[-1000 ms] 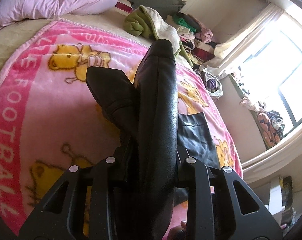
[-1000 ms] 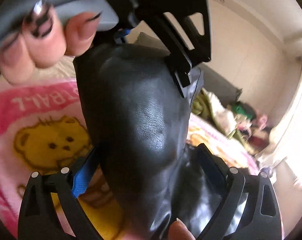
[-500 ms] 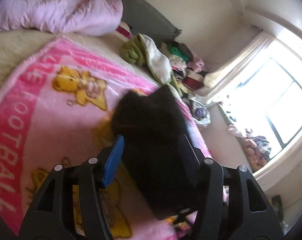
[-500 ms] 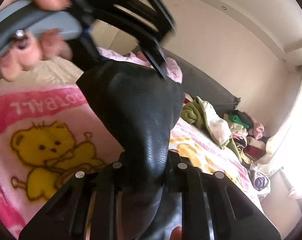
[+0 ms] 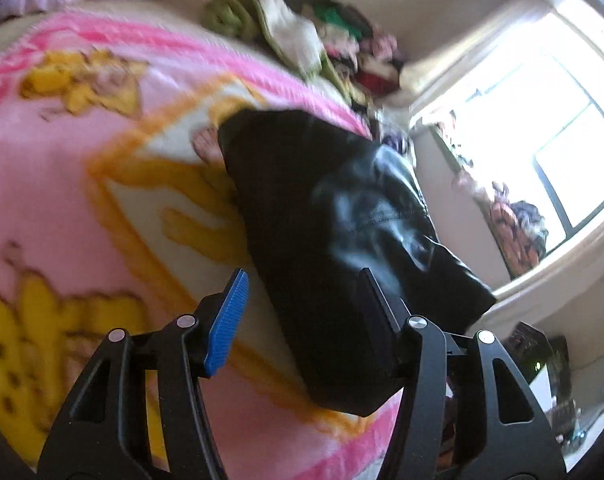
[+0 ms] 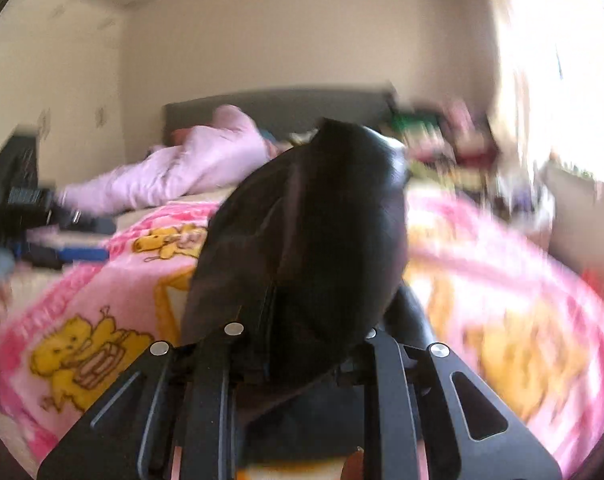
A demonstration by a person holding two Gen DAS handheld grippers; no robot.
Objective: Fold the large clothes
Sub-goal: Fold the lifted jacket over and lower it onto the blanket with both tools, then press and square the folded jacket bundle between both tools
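A black leather-like garment lies in a folded heap on the pink bear-print blanket near the bed's right edge. My left gripper is open just above its near end, blue pad on the left, holding nothing. In the right wrist view my right gripper is shut on a fold of the same black garment, which bulges up in front of the camera. Both views are blurred by motion.
A pile of mixed clothes sits at the bed's far right corner. A pale pink duvet lies by the grey headboard. A bright window is to the right. The bed drops off beside the garment.
My left gripper has let go of the garment and opened, then moved lower and closer over it. My right gripper stays shut on the garment and has swung, the left gripper leaving its view.
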